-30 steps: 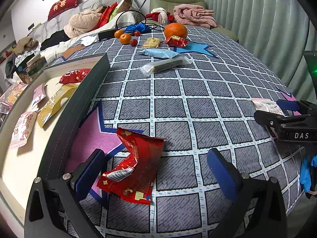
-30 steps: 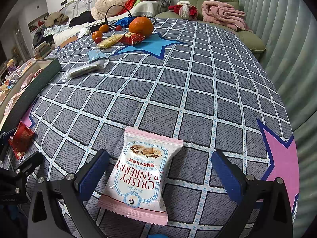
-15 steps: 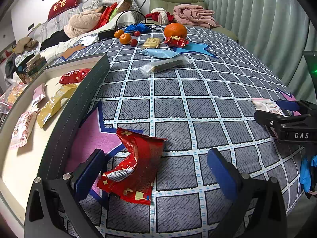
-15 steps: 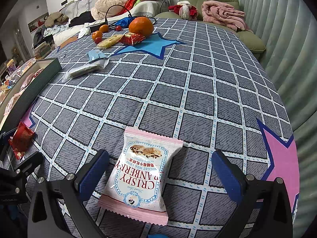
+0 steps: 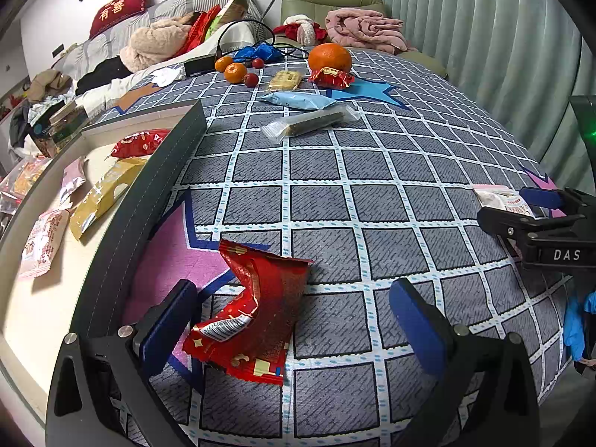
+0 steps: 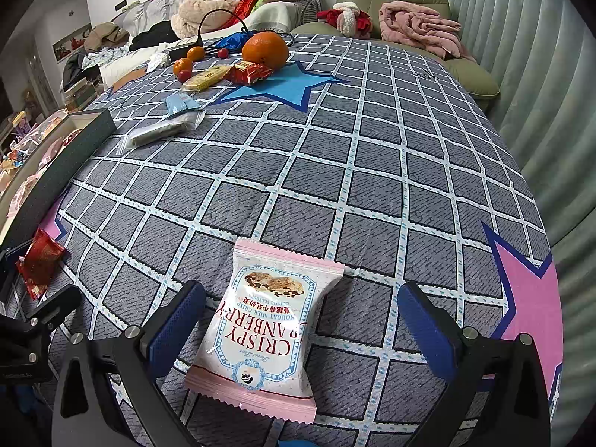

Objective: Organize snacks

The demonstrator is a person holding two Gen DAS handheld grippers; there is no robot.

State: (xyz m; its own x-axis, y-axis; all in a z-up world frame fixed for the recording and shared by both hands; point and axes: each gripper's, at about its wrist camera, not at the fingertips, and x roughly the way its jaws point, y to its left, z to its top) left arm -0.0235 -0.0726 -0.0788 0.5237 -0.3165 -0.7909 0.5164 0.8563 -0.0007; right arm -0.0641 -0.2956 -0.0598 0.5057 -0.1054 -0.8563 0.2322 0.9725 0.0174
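Both grippers gape apart — left gripper (image 5: 294, 329) straddles the red packet (image 5: 257, 316), right gripper (image 6: 298, 329) the pink packet (image 6: 264, 335); pinch each mid-body.

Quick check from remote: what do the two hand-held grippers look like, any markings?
Both match: black angular frames with silver screws and two flat blue pads. Left hand-held gripper and right hand-held gripper look alike. In the left view, the right one's black side reads "DAS" in white. A green light glows above it, and blue fabric shows below it.
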